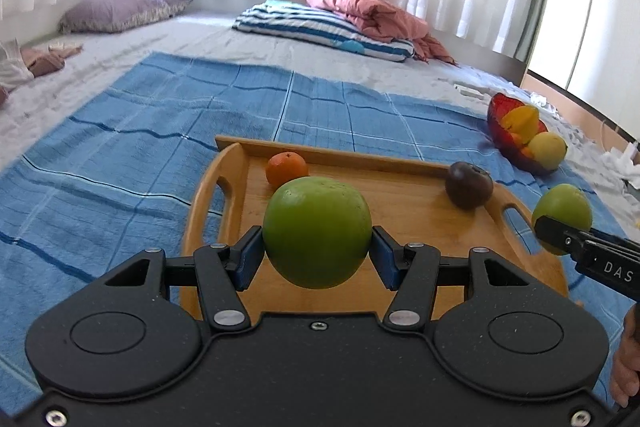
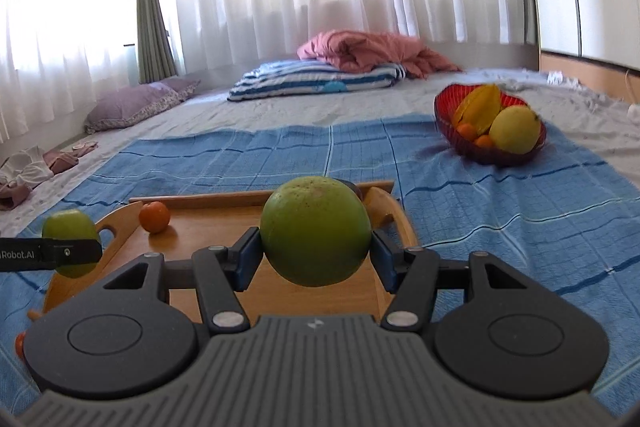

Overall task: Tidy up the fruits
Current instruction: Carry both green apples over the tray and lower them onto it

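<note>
Our left gripper clamps one green apple, our right gripper another green fruit, both above the wooden tray near an orange.

Bed carries a blue checked towel. On the towel: wooden tray near centre, red fruit bowl at its 2 o'clock. On the bare sheet at 12 o'clock: striped folded bedding; purple pillow at 10 o'clock.
</note>
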Motion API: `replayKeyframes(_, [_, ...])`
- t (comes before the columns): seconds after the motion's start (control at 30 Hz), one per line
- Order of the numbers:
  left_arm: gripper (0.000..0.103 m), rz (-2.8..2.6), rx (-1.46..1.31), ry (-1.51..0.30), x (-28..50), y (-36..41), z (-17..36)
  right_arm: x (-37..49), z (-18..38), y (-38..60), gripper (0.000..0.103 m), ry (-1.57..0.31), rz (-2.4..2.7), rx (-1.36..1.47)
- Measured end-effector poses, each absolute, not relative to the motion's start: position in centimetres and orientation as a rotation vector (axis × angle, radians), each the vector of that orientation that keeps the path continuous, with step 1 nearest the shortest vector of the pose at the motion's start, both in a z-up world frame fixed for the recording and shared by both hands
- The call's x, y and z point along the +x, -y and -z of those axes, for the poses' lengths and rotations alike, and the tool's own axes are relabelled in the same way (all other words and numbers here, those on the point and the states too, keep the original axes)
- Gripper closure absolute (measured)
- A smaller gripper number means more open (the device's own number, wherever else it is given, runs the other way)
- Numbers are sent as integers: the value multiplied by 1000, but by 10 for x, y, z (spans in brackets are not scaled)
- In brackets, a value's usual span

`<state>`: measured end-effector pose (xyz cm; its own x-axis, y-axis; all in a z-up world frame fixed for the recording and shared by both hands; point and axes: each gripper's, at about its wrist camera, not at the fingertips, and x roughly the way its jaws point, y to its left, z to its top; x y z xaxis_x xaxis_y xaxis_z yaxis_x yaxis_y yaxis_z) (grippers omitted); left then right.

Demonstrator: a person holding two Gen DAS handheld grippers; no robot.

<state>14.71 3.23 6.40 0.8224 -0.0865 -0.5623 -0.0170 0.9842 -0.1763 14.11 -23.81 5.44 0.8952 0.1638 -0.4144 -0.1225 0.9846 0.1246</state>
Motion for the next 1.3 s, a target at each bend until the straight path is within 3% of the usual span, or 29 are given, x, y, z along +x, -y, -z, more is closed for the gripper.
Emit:
replayKeyframes(0.47, [48, -1, -215, -677, 202, -48, -37, 206, -34, 233, 42, -556, -102, 66])
replayKeyframes(1.3, [48, -27, -173, -691, 224, -44, -20, 227, -18, 225, 42, -599, -81, 2])
